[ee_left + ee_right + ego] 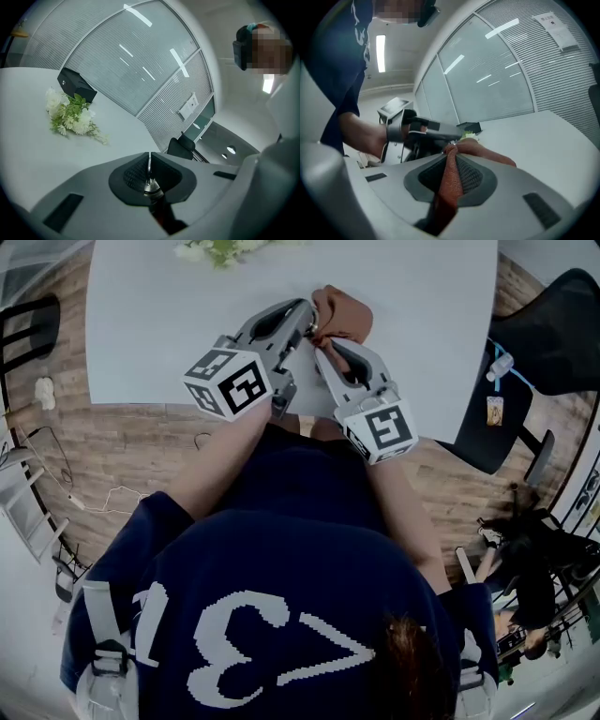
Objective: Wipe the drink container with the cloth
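Note:
My right gripper (321,345) is shut on a rust-orange cloth (342,313). In the right gripper view the cloth (452,183) runs up between the jaws and bunches beyond the tips. My left gripper (307,326) meets it tip to tip over the white table's near edge. In the left gripper view its jaws (149,157) are shut on a thin metal piece above a silver neck and dark reddish body, apparently the drink container (157,206). The cloth hides most of the container in the head view. The left gripper (426,131) also shows in the right gripper view.
The white table (150,324) carries a bunch of white flowers (220,249) at its far edge and a black box (77,86) beyond them. A black chair (553,334) stands to the right on the wooden floor. A glass wall lies beyond the table.

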`<control>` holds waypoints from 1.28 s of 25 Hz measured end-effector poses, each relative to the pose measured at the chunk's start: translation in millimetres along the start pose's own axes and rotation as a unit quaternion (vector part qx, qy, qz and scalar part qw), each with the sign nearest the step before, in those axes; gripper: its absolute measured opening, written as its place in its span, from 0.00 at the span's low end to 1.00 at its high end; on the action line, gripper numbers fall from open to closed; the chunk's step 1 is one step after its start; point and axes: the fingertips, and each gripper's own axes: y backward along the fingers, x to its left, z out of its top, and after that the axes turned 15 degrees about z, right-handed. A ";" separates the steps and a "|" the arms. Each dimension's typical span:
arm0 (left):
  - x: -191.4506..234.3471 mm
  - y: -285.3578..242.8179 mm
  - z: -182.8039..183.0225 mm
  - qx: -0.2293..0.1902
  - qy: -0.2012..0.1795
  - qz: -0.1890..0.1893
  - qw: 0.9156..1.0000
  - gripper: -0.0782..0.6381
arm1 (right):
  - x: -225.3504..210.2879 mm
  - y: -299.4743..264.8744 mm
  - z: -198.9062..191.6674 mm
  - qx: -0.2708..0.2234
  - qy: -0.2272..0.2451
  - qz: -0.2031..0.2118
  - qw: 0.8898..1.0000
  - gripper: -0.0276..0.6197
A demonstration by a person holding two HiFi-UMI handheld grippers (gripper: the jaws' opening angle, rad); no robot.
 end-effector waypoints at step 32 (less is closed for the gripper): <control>27.9 -13.6 17.6 0.031 0.050 0.051 0.997 0.14 | -51.5 21.3 -54.0 0.082 0.024 -0.091 0.992 0.14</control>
